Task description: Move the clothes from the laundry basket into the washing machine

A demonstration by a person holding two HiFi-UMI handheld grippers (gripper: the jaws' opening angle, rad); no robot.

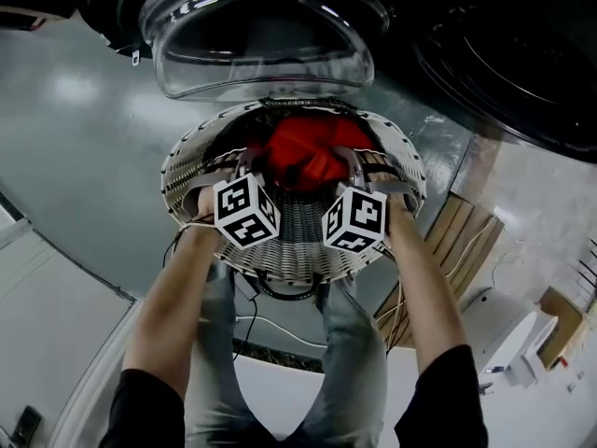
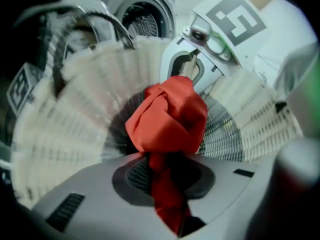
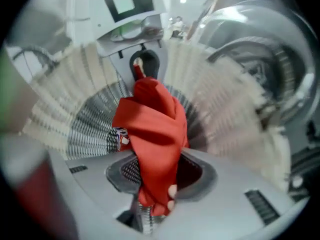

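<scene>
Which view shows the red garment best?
The left gripper view: the red garment fills the centre, bunched against the basket. The right gripper view shows a narrower hanging fold; the head view only a small patch in the basket.

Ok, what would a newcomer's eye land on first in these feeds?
The red cloth, bright against all the grey, is bunched between the left tool and the right tool. Both are clamped on it over the basket. Next is the glass washer door, open just beyond the basket at the top of the head view.
</scene>
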